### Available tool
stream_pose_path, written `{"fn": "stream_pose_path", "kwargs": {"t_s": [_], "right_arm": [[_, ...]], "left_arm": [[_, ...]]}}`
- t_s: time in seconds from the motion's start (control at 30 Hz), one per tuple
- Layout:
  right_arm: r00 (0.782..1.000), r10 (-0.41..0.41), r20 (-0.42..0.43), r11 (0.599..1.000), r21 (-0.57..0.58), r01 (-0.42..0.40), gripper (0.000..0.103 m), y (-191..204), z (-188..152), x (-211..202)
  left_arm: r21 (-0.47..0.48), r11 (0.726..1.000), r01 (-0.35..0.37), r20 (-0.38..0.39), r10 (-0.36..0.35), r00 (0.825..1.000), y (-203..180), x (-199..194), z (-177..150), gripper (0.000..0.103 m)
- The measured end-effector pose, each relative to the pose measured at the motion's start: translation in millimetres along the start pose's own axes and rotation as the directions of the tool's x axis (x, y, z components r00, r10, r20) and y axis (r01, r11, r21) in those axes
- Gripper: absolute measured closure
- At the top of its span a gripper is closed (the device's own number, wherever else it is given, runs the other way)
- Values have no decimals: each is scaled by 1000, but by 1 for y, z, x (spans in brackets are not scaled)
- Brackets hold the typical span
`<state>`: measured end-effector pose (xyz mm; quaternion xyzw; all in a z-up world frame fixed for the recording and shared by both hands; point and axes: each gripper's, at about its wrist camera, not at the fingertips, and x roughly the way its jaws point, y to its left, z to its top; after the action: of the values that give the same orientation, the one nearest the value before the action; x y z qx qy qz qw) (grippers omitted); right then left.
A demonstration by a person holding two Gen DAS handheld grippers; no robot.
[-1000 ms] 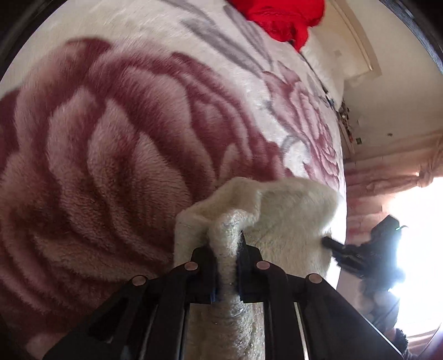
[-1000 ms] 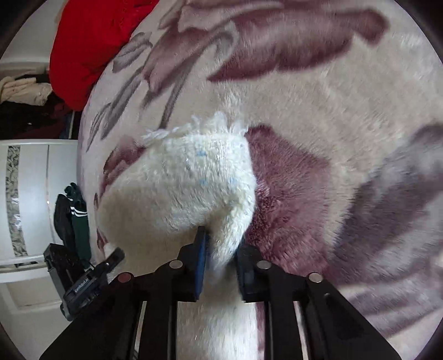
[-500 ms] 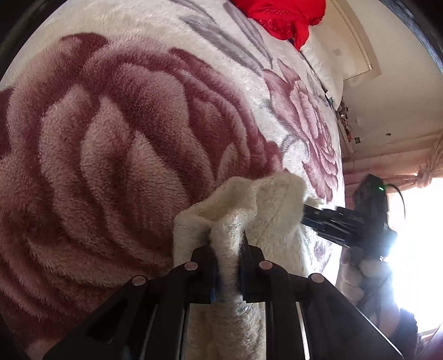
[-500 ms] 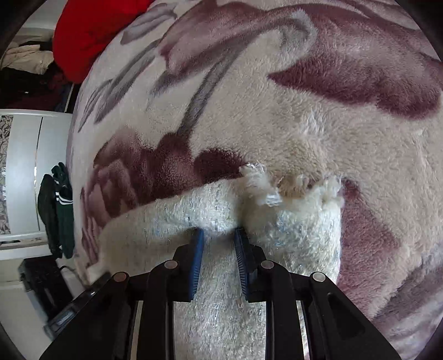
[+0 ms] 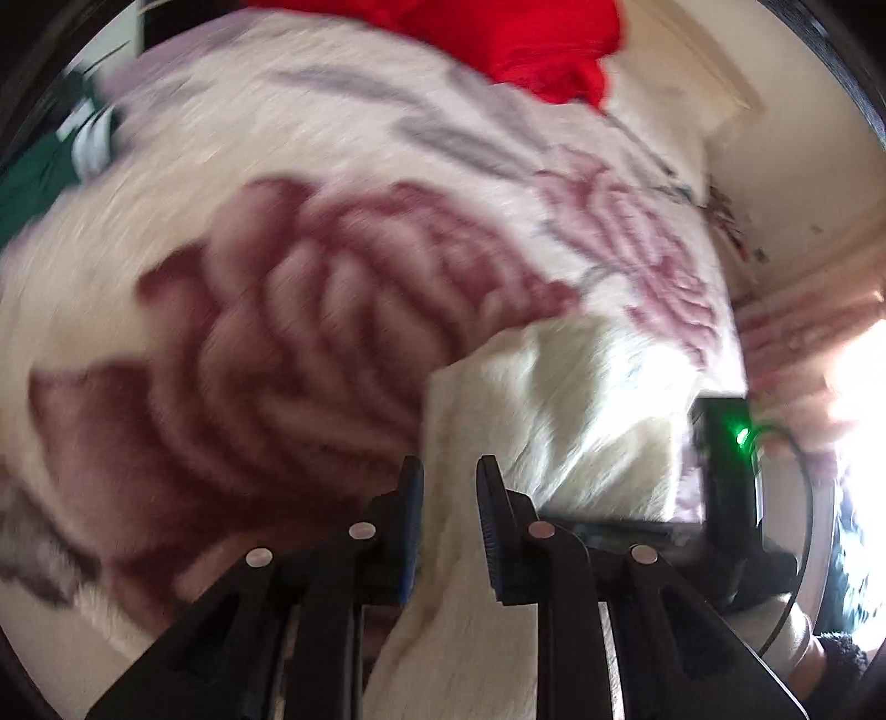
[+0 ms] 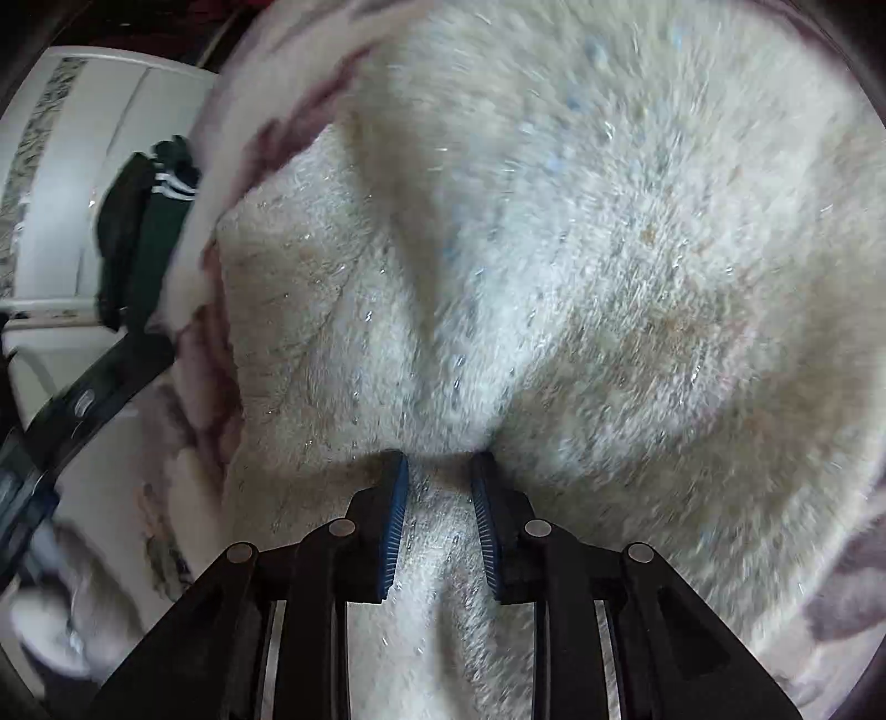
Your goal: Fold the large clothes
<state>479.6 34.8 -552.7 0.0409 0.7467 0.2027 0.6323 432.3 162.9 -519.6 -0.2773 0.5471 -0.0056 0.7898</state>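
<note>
Cream fleece, a fuzzy garment (image 6: 581, 249) half folded on a rose-patterned plush blanket (image 5: 277, 343), lies bunched under both tools, a red garment (image 5: 526, 44) heaped at the blanket's far end. The left gripper (image 5: 449, 487) tilts steeply down with its jaws opening, the fabric edge between them no longer pinched, while the right gripper (image 6: 438, 476), also pitched down, holds a ridge of fleece in a narrow grip. Risk, as I judge it: the freed corner may spring back, or the right pull may drag the fold askew.
</note>
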Motion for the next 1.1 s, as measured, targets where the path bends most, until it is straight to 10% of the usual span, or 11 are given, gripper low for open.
{"fn": "stream_pose_path", "kwargs": {"t_s": [0.23,0.33,0.5,0.7,0.77,0.83,1.1], "right_arm": [[999,-7,48,1000,-9,7,68,18,-18,-66],[995,74,71,997,9,-75,34,5,-77,-108],[995,95,33,968,231,-100,34,-59,-199,-109],[977,203,-63,864,480,-149,34,-108,-310,-37],[966,256,-45,826,529,-195,36,-107,-329,-17],[980,199,-22,835,527,-158,80,-102,-345,-13],[1000,28,-10,835,550,-18,85,-88,-362,-18]], "left_arm": [[-52,998,21,7,-21,1000,11,-36,-46,85],[-61,998,27,-47,-30,998,12,-46,-74,84],[-53,999,1,-162,-10,987,17,-53,-141,50],[-41,999,-35,-220,25,975,39,-40,-204,52],[-16,998,-64,-194,60,979,42,-43,-212,96],[-25,998,-54,-194,48,980,50,-50,-219,101],[-8,999,-49,-321,43,946,93,-68,-240,101]]}}
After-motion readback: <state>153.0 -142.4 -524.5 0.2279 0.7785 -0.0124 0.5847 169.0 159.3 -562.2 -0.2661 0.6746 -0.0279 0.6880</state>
